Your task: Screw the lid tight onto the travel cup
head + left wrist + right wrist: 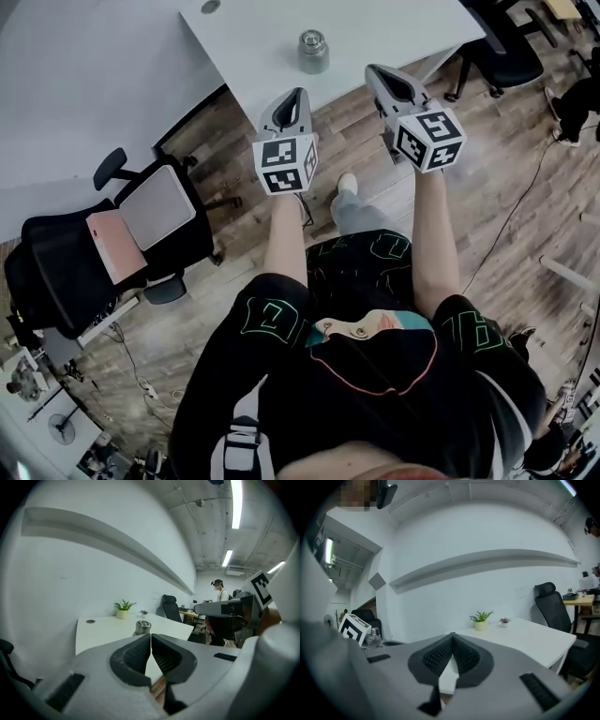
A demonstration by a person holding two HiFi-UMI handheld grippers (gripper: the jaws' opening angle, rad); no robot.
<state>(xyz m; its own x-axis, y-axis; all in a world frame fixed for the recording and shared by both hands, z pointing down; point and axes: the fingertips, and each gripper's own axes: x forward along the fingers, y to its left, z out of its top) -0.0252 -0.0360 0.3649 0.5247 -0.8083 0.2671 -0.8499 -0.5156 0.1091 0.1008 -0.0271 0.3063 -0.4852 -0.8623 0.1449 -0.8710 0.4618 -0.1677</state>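
The travel cup point(313, 51), a short silver metal one with its lid on top, stands near the front edge of the white table point(394, 23). Both grippers hang in the air in front of that edge, over the wooden floor. My left gripper point(298, 94) is shut and empty, and points at the cup from just short of it. In the left gripper view the cup point(142, 627) shows right above the shut jaws of the left gripper point(150, 635). My right gripper point(375, 71) is to the right of the cup, also shut with nothing in it. In its own view the right gripper point(452, 635) has its jaws together.
A black office chair point(103, 244) with a pink pad stands to the left on the floor. Another chair point(506, 47) is at the table's right end. A small potted plant point(480, 619) sits at the table's far side. A person point(219, 588) stands far off.
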